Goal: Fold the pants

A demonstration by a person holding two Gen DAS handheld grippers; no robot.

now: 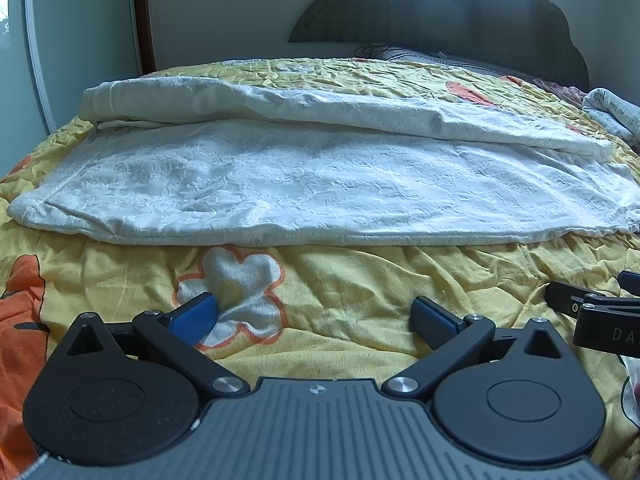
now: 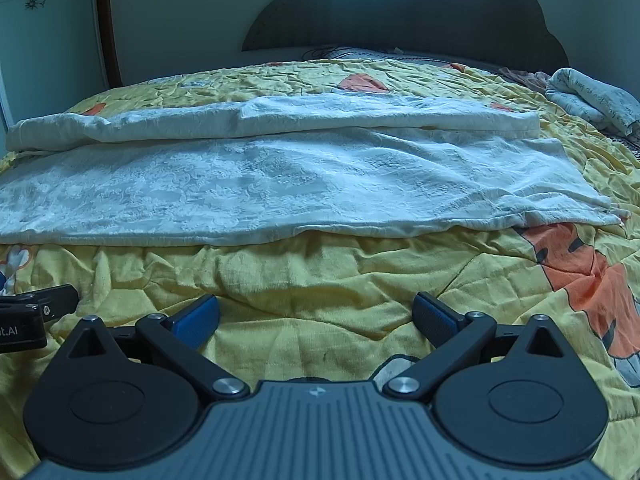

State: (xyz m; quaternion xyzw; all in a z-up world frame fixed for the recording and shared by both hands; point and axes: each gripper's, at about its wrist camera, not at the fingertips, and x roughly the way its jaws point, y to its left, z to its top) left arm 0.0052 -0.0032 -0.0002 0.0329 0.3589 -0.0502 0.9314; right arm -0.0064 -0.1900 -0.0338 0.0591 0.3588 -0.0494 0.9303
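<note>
White textured pants [image 1: 320,184] lie flat across the yellow bed cover, one leg folded over along the far side. They also show in the right wrist view [image 2: 280,184]. My left gripper [image 1: 316,316] is open and empty, low over the cover just in front of the pants' near edge. My right gripper [image 2: 316,316] is open and empty too, beside the left one, the same distance from the near edge. The right gripper's body shows at the right edge of the left wrist view [image 1: 600,312].
The yellow bed cover [image 1: 360,280] has orange and white cartoon prints. A dark scalloped headboard [image 1: 460,8] stands behind. A folded printed cloth [image 2: 592,96] lies at the far right of the bed. A wall and door frame [image 1: 140,16] stand at the left.
</note>
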